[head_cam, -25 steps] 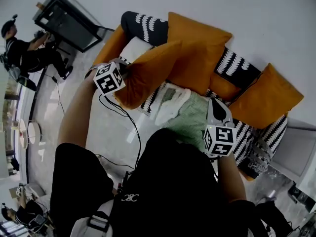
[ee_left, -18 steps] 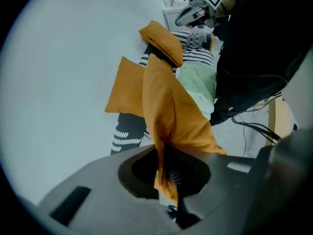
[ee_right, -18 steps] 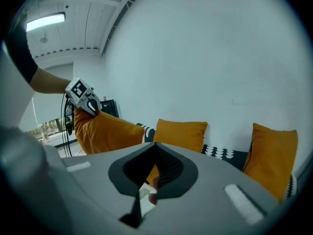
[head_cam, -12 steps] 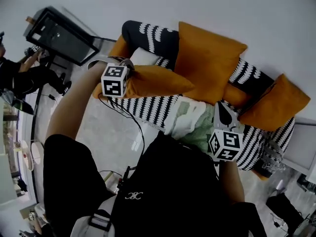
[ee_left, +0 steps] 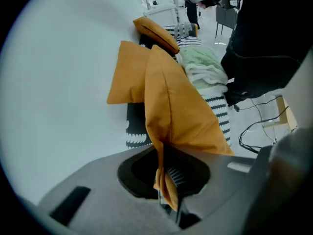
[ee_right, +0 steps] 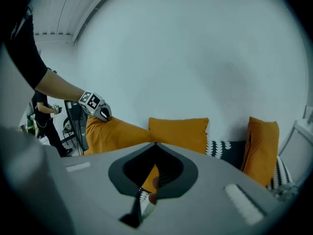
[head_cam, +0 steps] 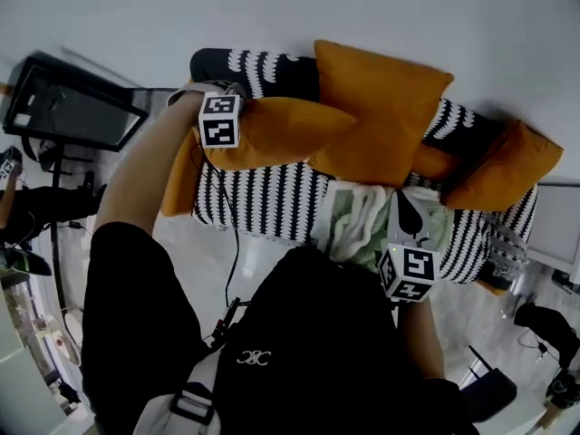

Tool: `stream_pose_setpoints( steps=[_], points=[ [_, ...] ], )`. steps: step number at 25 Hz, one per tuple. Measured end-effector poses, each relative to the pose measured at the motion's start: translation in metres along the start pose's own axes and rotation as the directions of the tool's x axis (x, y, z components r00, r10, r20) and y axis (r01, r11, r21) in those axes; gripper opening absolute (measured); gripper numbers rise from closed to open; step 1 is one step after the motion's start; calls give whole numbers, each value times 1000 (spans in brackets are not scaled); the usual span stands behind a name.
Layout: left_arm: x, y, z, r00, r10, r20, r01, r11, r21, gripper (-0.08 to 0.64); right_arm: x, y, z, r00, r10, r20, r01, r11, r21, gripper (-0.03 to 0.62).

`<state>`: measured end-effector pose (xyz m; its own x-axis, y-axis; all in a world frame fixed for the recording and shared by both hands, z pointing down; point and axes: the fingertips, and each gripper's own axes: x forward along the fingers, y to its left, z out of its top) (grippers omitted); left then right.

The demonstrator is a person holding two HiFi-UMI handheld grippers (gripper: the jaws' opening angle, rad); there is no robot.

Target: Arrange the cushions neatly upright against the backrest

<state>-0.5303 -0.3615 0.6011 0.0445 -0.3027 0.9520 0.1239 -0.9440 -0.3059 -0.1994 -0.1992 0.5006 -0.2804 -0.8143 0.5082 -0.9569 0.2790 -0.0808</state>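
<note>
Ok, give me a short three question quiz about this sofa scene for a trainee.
1. True or false: the left gripper is shut on the edge of an orange fabric cushion.
2. What lies crumpled on the seat of the black-and-white striped sofa? A) a laptop B) a pale green and white blanket C) a book
3. What stands behind the sofa?
Key: 1 true; 2 B; 3 a plain white wall.

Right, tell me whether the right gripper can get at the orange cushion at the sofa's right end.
Probably yes. The right gripper looks empty, jaws slightly apart, above the green blanket. The right-end cushion leans in open view beyond it, with nothing between them.
</note>
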Motion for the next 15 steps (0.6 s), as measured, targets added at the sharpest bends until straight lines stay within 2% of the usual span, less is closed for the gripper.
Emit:
stream_pose_setpoints(
  steps=[4,6,9,12,15],
  points=[
    [24,48,-22,998,51,-20,-52,998,-35,35,13,8,2,999,-30,-17,30,1000,6,9],
    [35,76,-36,991,117,-64,-120,992,-44,38,19,11,4,999,-38,-28,38,999,-7,9],
    [54,110,-59,962,218,-167,-227,973,-38,23,21,10,1,997,-65,-48,64,998,-16,9],
    [69,131,-89,935,262,-240,-288,954,-79,20,21,5,-3,993,-97,-71,96,995,-13,9],
    [78,150,-127,891,303,-339,-356,929,-103,20,20,0,-5,987,-128,-95,127,992,-16,9]
  ],
)
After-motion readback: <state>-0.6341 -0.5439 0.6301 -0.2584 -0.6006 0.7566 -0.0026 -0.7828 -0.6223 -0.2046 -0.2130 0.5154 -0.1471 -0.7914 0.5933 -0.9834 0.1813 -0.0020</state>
